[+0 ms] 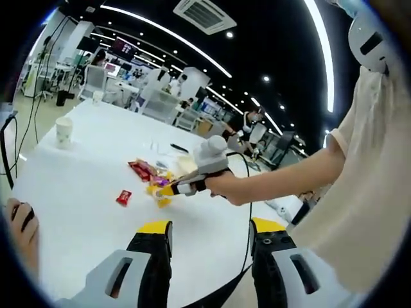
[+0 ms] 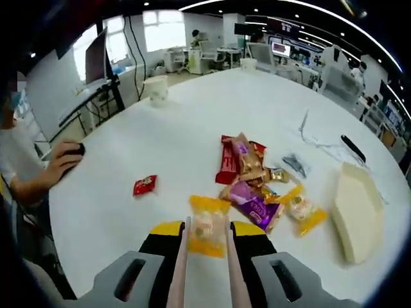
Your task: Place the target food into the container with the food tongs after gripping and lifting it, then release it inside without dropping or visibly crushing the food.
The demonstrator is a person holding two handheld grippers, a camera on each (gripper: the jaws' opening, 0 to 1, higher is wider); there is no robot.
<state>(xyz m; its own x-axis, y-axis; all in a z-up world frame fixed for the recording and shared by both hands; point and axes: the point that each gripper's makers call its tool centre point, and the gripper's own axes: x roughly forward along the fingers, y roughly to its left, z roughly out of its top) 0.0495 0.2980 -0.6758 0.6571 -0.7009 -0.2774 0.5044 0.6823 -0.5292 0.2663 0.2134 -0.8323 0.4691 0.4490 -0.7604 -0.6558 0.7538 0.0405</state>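
My right gripper [image 2: 207, 242] is shut on a pair of pale food tongs [image 2: 178, 269]. The tong arms flank a yellow-wrapped snack [image 2: 207, 224] at the near edge of a snack pile [image 2: 253, 176]. I cannot tell whether the snack is off the table. A cream container [image 2: 356, 208] lies empty to the right of the pile. My left gripper [image 1: 210, 226] is open with nothing in it, low over the white table [image 1: 77, 218]. From there I see the right gripper [image 1: 183, 187], held in a hand, at the snack pile [image 1: 149, 172].
One small red packet [image 2: 144, 185] lies apart, left of the pile. A paper cup [image 2: 157, 90] stands far back, and a black pen [image 2: 353, 147] lies beyond the container. A seated person's hand [image 2: 64, 157] rests at the table's left edge.
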